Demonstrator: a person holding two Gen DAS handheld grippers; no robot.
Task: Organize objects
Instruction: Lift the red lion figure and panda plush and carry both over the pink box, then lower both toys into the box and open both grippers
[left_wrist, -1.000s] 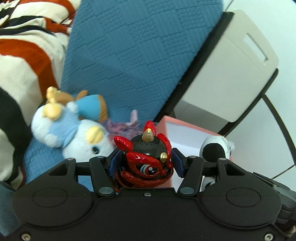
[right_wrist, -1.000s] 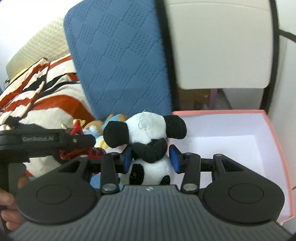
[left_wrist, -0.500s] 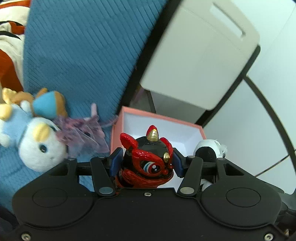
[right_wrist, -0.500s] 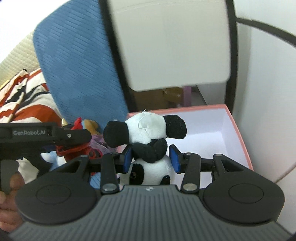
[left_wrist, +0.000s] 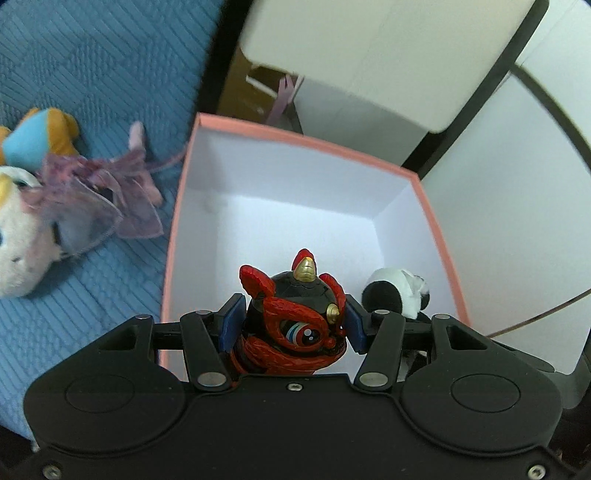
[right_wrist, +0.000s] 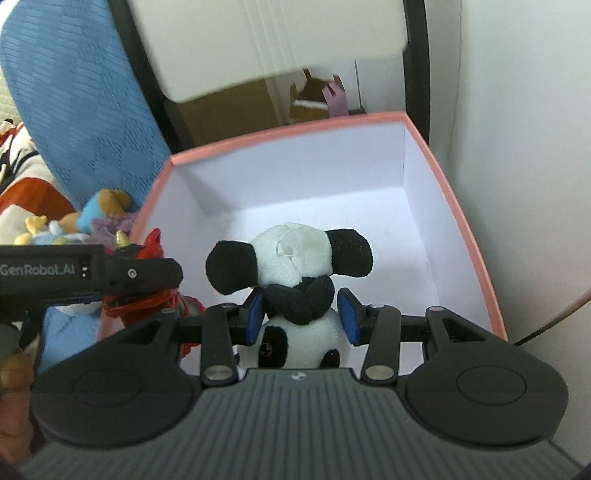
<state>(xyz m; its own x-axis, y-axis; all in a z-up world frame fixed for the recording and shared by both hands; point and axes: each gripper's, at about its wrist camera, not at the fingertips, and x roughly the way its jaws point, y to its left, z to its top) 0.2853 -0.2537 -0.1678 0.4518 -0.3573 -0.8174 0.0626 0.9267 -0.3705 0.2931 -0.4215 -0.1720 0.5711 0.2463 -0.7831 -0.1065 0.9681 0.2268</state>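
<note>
A blue quilted bedspread (left_wrist: 92, 74) covers a bed, and a pink box (left_wrist: 177, 206) with a white inside sits open at its edge, next to a white wall (right_wrist: 524, 110). Behind the box stands a white panel in a black frame (left_wrist: 388, 48).

In the left wrist view, the left gripper (left_wrist: 291, 325) is clenched on a red and black toy figure (left_wrist: 295, 321) with a gold horn. Its 2 blue fingers (left_wrist: 231, 321) press against the figure's sides. The figure hangs over the near part of the open box, above the white floor.

In the right wrist view, the right gripper (right_wrist: 301, 317) is grasping a black and white panda plush (right_wrist: 295, 273). The blue fingers (right_wrist: 255, 314) squeeze the dark band of the plush around its middle, with the head and 2 black ears above them and the white body below. The panda is also held over the open box, near its front wall. The left gripper shows at the left edge of this view, side-on, with the red figure beneath it, just beside the box's left rim. Part of a hand (right_wrist: 14, 373) shows at the lower left.

On the bedspread to the left of the box lie more toys: a white and blue plush (left_wrist: 18, 229), a blue and orange plush (left_wrist: 37, 136) and a small purple sheer pouch (left_wrist: 99, 195). The pouch lies just beside the box's left wall. A striped red, white and black cloth (right_wrist: 22, 184) shows further left in the right wrist view.
</note>
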